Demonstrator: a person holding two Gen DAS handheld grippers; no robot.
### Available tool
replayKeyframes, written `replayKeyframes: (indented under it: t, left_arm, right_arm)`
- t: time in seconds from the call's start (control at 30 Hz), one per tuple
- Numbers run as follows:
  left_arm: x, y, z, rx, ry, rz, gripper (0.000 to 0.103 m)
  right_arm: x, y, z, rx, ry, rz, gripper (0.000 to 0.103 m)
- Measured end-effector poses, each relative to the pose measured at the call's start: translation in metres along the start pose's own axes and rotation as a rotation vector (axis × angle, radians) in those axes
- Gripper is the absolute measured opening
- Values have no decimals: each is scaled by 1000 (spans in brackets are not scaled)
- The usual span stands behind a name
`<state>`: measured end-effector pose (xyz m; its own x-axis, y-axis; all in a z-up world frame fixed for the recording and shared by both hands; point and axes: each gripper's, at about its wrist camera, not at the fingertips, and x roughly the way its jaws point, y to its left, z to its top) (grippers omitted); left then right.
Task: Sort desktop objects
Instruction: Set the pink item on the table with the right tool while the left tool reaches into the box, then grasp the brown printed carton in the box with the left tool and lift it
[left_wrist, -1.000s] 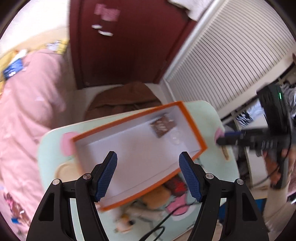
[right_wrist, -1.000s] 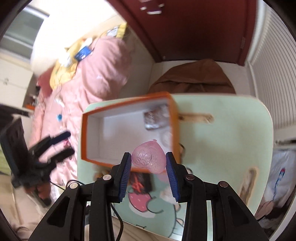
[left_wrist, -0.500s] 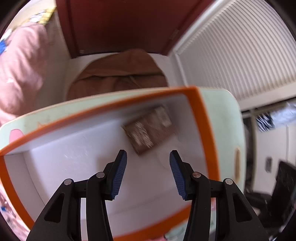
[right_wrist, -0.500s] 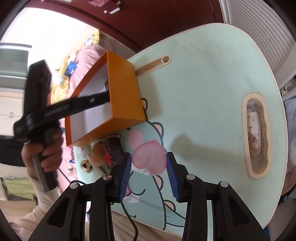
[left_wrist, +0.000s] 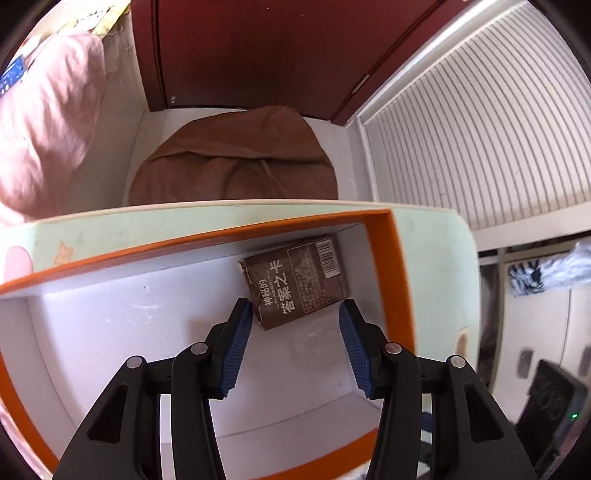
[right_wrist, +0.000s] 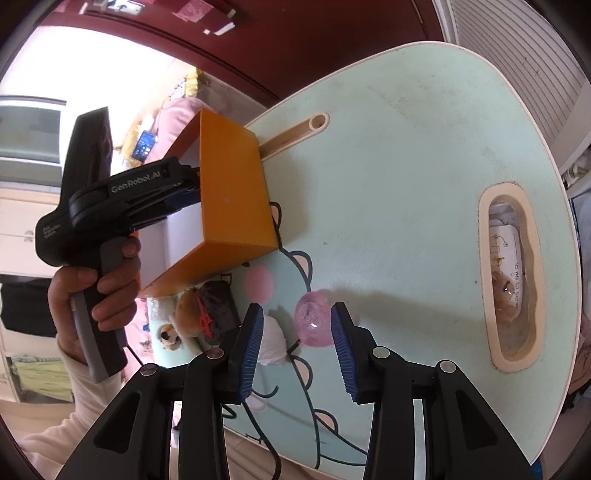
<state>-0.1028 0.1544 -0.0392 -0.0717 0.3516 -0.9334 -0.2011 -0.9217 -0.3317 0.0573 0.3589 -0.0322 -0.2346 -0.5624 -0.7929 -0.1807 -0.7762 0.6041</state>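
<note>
An orange box with a white inside stands on the green table; it also shows in the right wrist view. A brown card pack lies in its far right corner. My left gripper is open inside the box, its fingertips either side of the pack's near end. My right gripper is open above the table. A pink translucent shell lies on the table between its fingers, touching neither.
A plush toy, a dark pouch and a white lump lie by the box's near side. A cable runs along the table front. The table has an oval slot at right and a pen groove.
My right gripper swung from over the box to the table, opened and let go of the pink shell. My left gripper moved into the box toward the brown pack.
</note>
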Motion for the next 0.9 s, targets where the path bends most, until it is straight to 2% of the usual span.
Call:
replayKeyframes:
  t: [0.07,0.13,0.33,0.4,0.6,0.67,0.73,0.87,0.9]
  left_arm:
    - [4,-3,5,-2,0,32,53]
    - [6,-5,8,-16,7,48,61]
    - [7,1,5,-12,5,70,63]
    - [4,5,1,-1,2,90,70]
    - [-11,42,-8,-68,6,122,70]
    - [-18,48,-11,-94,-13,154,68]
    - [-24,44,-15,-78,-11,105,68]
    - [-16,19,-20,4,40,-23,68]
    - [-12,15,-19,-3,51,-47,68]
  right_arm:
    - [0,-1,-1,3,-5,10,38]
    - [2,-1,-2,5,-4,17,38]
    - [7,-2,-5,9,-1,37,38]
    - [9,-1,-6,8,4,42,38]
    - [12,0,-9,7,4,54,38]
    - [12,1,-9,8,0,56,38]
    - [13,2,-9,12,-3,59,38]
    - [12,5,-10,10,-6,68,38]
    - [12,6,-10,9,-7,68,39]
